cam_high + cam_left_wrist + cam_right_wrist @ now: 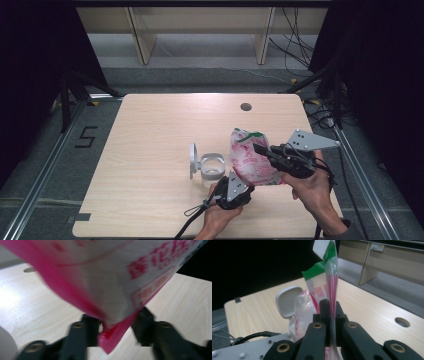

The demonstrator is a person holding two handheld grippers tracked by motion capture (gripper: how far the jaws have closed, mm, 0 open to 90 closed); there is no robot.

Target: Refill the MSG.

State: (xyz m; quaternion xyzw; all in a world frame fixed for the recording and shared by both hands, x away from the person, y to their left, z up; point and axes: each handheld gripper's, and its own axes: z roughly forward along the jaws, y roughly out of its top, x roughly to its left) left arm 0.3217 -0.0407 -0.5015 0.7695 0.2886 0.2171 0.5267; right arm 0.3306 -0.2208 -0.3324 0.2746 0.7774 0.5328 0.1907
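A pink-and-white plastic bag (250, 160) with a green top hangs above the table's right front. My right gripper (260, 149) is shut on the bag's upper edge; in the right gripper view the thin film (332, 282) runs up between the closed jaws of that gripper (331, 305). My left gripper (245, 186) sits under the bag. In the left gripper view the bag's bottom corner (112, 335) lies between the two jaws of this gripper (116, 322), and both touch it. A small white container (211, 167) with its lid (193, 160) flipped up stands just left of the bag.
The light wooden table (150, 130) has a round cable hole (245, 106) near its far edge. Cables trail on the floor at the right. Wooden shelf legs (142, 45) stand beyond the table, and dark curtains flank both sides.
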